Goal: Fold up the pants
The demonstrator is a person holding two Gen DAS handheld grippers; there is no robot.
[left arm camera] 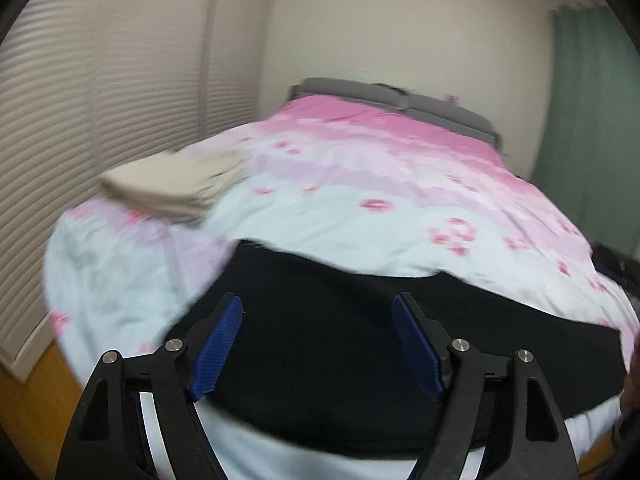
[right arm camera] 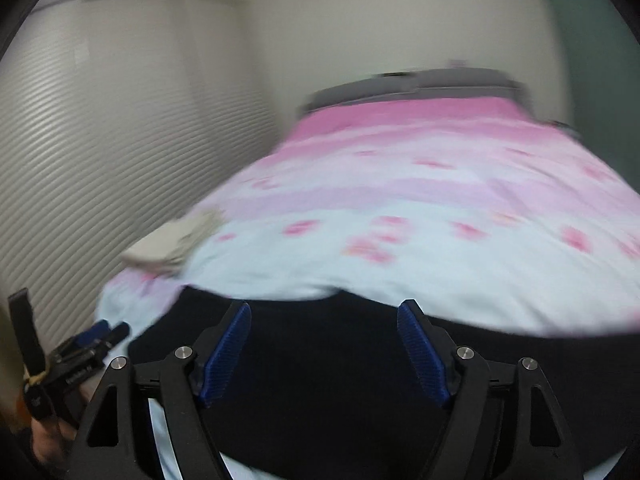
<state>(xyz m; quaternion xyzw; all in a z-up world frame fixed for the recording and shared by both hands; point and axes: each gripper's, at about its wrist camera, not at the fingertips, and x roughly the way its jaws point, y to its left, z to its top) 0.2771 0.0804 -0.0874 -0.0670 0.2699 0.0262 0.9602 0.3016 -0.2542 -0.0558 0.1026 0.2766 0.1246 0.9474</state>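
Black pants (left arm camera: 340, 320) lie flat across the near end of the bed, also in the right wrist view (right arm camera: 340, 360). My left gripper (left arm camera: 318, 312) is open above the pants, holding nothing. My right gripper (right arm camera: 324, 316) is open above the pants too, empty. The left gripper (right arm camera: 96, 336) shows at the lower left of the right wrist view, beside the pants' left end. Both views are blurred.
The bed (left arm camera: 380, 184) has a pink and pale blue flowered cover. A folded beige garment stack (left arm camera: 172, 188) sits at the bed's left edge, also in the right wrist view (right arm camera: 172, 244). White slatted doors (left arm camera: 100, 100) stand left, a green curtain (left arm camera: 592, 120) right.
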